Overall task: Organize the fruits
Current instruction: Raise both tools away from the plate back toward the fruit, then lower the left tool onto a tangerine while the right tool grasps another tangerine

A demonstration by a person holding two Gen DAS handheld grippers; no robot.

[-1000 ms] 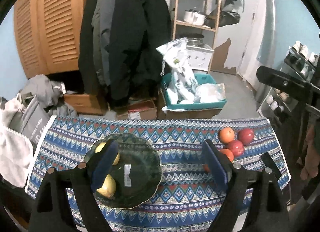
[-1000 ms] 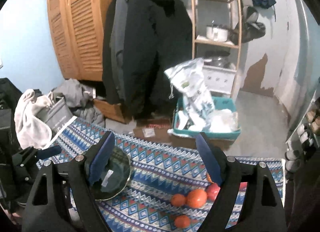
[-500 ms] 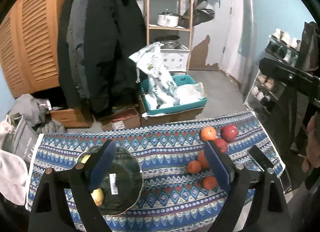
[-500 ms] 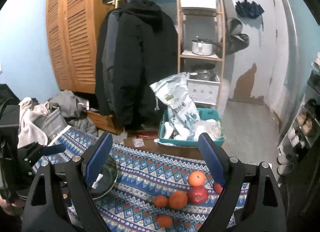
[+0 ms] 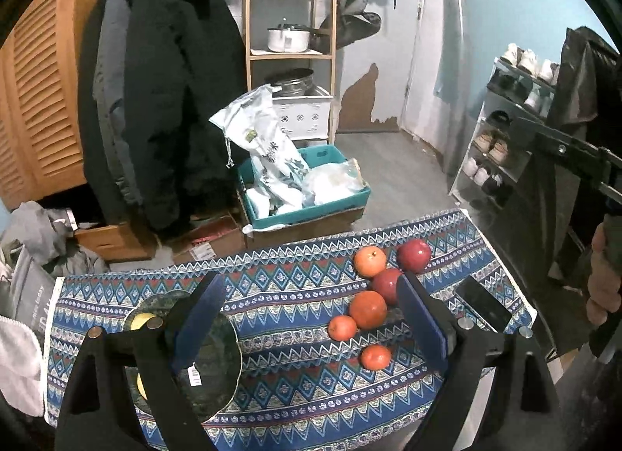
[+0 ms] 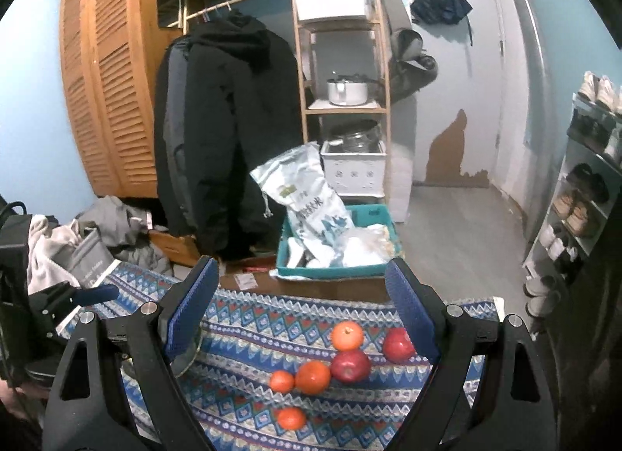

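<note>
A dark green glass plate (image 5: 210,373) lies on the left of the patterned tablecloth (image 5: 295,288), with yellow fruit (image 5: 142,321) on it, partly hidden by my left finger. Oranges (image 5: 367,309) and red apples (image 5: 414,255) lie in a cluster on the right. My left gripper (image 5: 311,330) is open and empty above the cloth. My right gripper (image 6: 301,321) is open and empty above the same fruit cluster (image 6: 313,376); the plate's edge (image 6: 186,361) shows by its left finger.
A black phone (image 5: 484,307) lies at the cloth's right end. Beyond the table stand a teal crate with bags (image 5: 303,194), cardboard boxes, hanging coats (image 5: 163,101), a wooden shelf and a shoe rack (image 5: 505,148). Clothes are piled at the left.
Both grippers have lifted and tilted up, so more of the room shows. The left view has shifted right, bringing the whole fruit cluster into sight. Both stay open and empty.
</note>
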